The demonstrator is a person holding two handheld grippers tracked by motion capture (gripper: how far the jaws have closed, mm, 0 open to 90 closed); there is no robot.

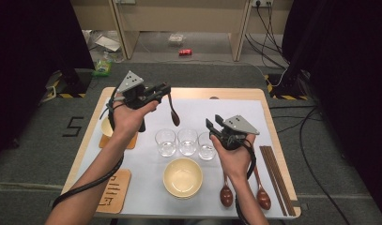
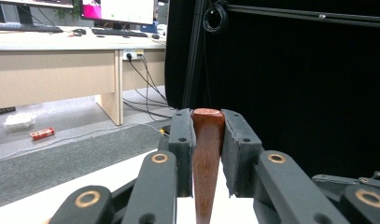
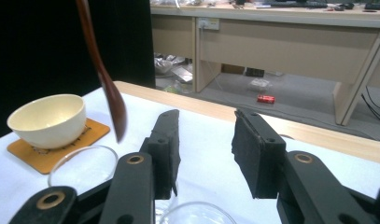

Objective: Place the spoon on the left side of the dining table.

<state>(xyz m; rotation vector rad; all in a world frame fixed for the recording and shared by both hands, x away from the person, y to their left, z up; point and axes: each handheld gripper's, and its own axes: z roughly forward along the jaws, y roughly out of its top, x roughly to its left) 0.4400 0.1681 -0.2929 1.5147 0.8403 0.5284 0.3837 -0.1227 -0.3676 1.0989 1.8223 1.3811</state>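
Note:
My left gripper (image 1: pixel 163 89) is held over the far left of the table, shut on the handle of a dark wooden spoon (image 1: pixel 172 112) whose bowl hangs down above the white mat. In the left gripper view the handle (image 2: pixel 207 154) sits clamped between the pads, at the gripper (image 2: pixel 207 125). My right gripper (image 1: pixel 212 123) hovers just behind the right glass (image 1: pixel 207 149), open and holding nothing. In the right gripper view the hanging spoon (image 3: pixel 105 79) shows ahead to the left of the gripper (image 3: pixel 205 137).
Three clear glasses (image 1: pixel 166 142) stand in a row mid-table, with a cream bowl (image 1: pixel 182 177) in front of them. Another cream bowl (image 3: pixel 47 119) sits on an orange coaster (image 3: pixel 47 154) at the left. Two spoons (image 1: pixel 226 194), chopsticks (image 1: pixel 275 176) and a spare coaster (image 1: pixel 114 190) lie near the front edge.

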